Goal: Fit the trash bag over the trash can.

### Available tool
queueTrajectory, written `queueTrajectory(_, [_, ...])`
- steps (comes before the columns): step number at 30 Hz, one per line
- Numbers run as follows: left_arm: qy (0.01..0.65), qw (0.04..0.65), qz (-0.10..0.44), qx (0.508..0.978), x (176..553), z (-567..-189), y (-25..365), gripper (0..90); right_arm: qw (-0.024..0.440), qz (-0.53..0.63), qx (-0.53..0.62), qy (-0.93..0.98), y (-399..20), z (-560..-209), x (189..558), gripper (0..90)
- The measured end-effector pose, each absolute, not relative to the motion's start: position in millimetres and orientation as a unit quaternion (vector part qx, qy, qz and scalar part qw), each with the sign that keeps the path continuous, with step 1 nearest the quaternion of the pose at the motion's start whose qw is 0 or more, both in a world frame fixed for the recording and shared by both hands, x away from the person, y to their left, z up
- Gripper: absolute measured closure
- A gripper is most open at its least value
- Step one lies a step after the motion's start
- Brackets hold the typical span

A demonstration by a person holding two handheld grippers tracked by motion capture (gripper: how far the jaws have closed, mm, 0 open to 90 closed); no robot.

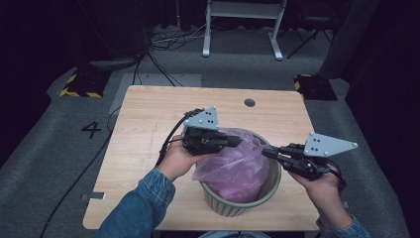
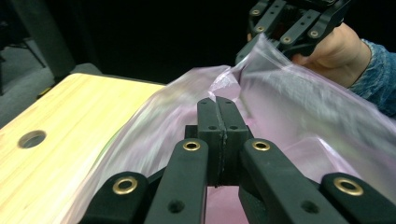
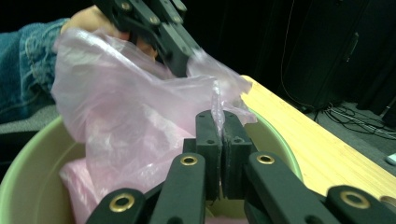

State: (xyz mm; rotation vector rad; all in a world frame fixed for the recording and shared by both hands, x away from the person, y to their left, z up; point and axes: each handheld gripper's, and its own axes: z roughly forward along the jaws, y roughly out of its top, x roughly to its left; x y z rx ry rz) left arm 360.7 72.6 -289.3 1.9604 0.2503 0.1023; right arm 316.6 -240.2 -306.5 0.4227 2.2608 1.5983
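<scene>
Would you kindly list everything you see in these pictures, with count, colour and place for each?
plastic bag: one, translucent pink, in the bin, its edge pinched by both grippers
bin: one, pale green, round, near the front edge of the table
table: one, light wood, with a round hole near its far edge
floor blocks: two, black with yellow stripes, by the table's far corners
frame: one, white, on the floor behind
left gripper: one, black, shut on the bag's left edge
right gripper: one, black, shut on the bag's right edge
sleeves: two, blue denim, at the bottom
</scene>
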Motion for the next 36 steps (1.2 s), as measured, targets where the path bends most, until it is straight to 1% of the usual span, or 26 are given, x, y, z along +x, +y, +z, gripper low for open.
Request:
queueTrajectory(2, [0.117, 0.554, 0.048, 0.823, 358, -292, 83, 89.9, 0.169, 0.558, 0.147, 0.799, -247, -308, 314, 88.3])
queueTrajectory(5, [0.126, 0.571, 0.05, 0.81, 350, -299, 101, 89.8, 0.154, 0.563, 0.14, 0.8, -256, -315, 309, 88.2])
queueTrajectory(10, [0.136, 0.583, 0.06, 0.799, 338, -308, 128, 89.8, 0.161, 0.554, 0.144, 0.804, -272, -329, 299, 88.1])
queueTrajectory(14, [0.129, 0.592, 0.07, 0.792, 331, -312, 149, 89.8, 0.159, 0.56, 0.149, 0.799, -287, -331, 294, 87.6])
queueTrajectory(25, [0.142, 0.601, 0.066, 0.784, 317, -335, 186, 89.8, 0.153, 0.567, 0.163, 0.793, -319, -335, 284, 86.2])
queueTrajectory(32, [0.158, 0.596, 0.057, 0.785, 311, -355, 204, 89.8, 0.15, 0.566, 0.18, 0.79, -333, -347, 279, 89.6])
queueTrajectory(33, [0.158, 0.597, 0.058, 0.785, 310, -356, 205, 89.8, 0.15, 0.567, 0.182, 0.789, -334, -347, 279, 88.8])
queueTrajectory(34, [0.157, 0.598, 0.057, 0.784, 309, -356, 205, 89.8, 0.15, 0.571, 0.179, 0.787, -335, -347, 279, 85.0])
queueTrajectory(35, [0.156, 0.599, 0.058, 0.783, 309, -356, 205, 89.8, 0.151, 0.576, 0.18, 0.783, -334, -346, 280, 76.4])
queueTrajectory(36, [0.153, 0.6, 0.058, 0.783, 309, -355, 204, 89.8, 0.157, 0.584, 0.185, 0.775, -333, -345, 281, 65.8])
